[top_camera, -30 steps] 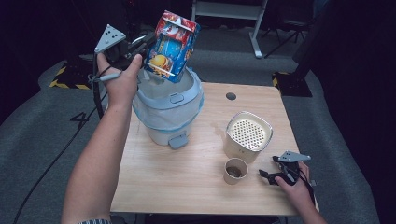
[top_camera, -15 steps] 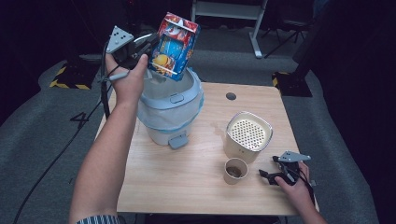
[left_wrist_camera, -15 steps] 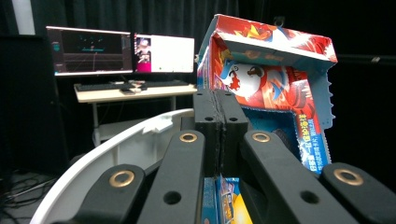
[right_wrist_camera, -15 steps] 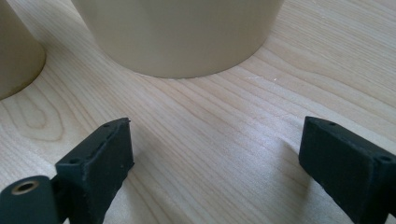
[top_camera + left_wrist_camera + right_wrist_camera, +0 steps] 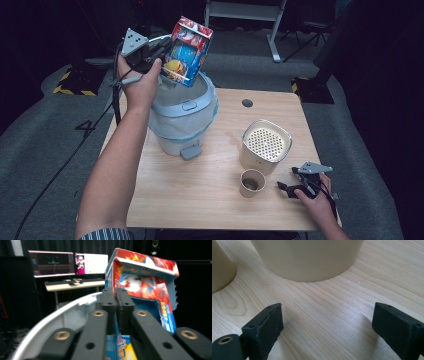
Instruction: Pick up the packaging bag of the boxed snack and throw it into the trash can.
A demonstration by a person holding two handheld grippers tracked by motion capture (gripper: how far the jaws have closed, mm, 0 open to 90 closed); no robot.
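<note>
Carton (image 5: 189, 51) over bin (image 5: 184, 116); our left gripper (image 5: 159, 52) jaws just easing apart, carton still between; we centre it before full release.

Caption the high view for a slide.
Left gripper holds a colourful carton over the lined bin, its jaws just easing open; right gripper rests open on the table.

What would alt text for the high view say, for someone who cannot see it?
A person's left hand-held gripper holds a colourful carton tilted over a lined, pale blue pedal bin on a wooden table. The right hand-held gripper rests open near a paper cup and a cream perforated-top container.
</note>
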